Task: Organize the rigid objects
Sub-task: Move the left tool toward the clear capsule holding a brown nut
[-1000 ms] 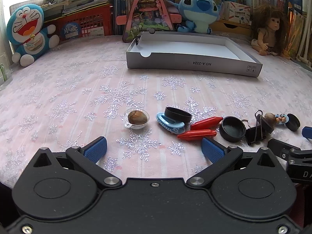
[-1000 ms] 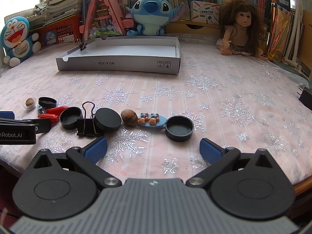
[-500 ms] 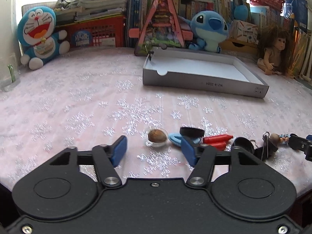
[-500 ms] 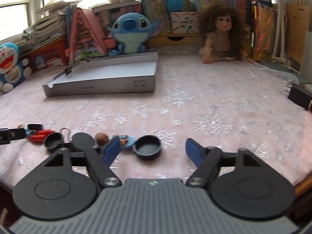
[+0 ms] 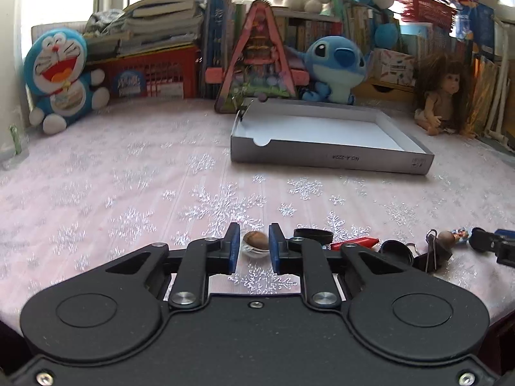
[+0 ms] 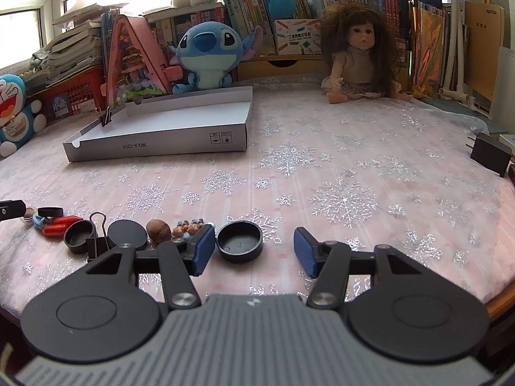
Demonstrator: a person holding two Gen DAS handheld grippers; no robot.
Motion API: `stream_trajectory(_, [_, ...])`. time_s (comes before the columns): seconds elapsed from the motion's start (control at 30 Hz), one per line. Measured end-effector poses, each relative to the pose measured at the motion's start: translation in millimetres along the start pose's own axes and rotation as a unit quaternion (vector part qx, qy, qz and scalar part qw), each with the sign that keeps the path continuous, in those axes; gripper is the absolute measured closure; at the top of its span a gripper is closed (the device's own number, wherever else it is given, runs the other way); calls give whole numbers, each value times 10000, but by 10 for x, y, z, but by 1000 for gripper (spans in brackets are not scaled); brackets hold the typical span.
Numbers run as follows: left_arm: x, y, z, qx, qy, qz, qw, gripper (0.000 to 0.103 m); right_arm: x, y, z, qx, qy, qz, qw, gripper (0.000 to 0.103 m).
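there, three black caps (image 6: 239, 241), two red pieces (image 6: 58, 226), one binder clip (image 6: 98, 238)

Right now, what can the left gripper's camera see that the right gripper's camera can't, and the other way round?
Only the left wrist view shows the left gripper, its fingers narrowed around the nut in a clear capsule; whether they touch it is unclear.

Only the right wrist view shows the right gripper wide open, the open black cap between its fingers, and a black plug far right.

Both show the white box, Stitch plush, doll, Doraemon plush, red clips and binder clip.
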State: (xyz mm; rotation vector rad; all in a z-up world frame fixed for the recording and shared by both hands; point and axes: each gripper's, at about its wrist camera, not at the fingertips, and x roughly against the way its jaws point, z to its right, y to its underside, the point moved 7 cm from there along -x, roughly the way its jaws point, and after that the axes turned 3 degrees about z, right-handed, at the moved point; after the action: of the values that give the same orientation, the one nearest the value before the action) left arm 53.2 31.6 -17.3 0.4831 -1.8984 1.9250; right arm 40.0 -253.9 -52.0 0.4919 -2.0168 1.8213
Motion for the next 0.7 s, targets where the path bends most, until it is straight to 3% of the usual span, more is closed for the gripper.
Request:
stream_trajectory(0.43, [-117, 102, -185, 180, -393, -275, 9987, 82, -20, 15, -2, -3, 56, -30, 10000, 40])
stream_trajectory(0.7, [-214, 101, -108, -60, -250, -295, 9992, 80, -21, 22, -8, 22, 68, -38, 10000, 40])
